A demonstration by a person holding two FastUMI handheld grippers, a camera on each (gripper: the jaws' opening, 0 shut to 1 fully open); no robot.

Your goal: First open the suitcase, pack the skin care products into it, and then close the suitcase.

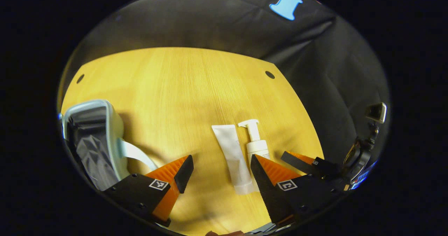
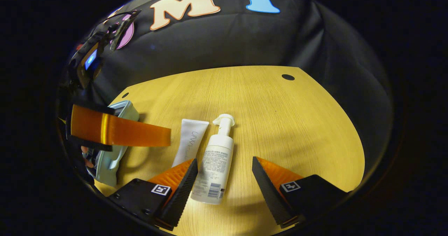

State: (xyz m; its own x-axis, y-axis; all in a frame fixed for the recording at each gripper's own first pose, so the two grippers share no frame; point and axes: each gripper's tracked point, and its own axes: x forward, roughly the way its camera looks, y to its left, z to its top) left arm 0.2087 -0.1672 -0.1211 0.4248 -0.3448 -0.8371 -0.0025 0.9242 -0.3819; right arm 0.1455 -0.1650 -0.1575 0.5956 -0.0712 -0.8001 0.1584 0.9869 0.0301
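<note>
Suitcase (image 1: 94,141) open at table's (image 2: 280,124) left. Tube (image 2: 190,141) and pump bottle (image 2: 215,166) lie touching at centre. Right gripper (image 2: 224,178) spread, empty, over bottle: straddle its body, clamp mid-body. Left gripper (image 1: 220,174) spread, empty.

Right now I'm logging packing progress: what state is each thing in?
suitcase: open, lid raised
tube: lying flat on table, unpacked
pump bottle: lying flat beside tube, unpacked
left gripper: open, holding nothing
right gripper: open, holding nothing
</note>
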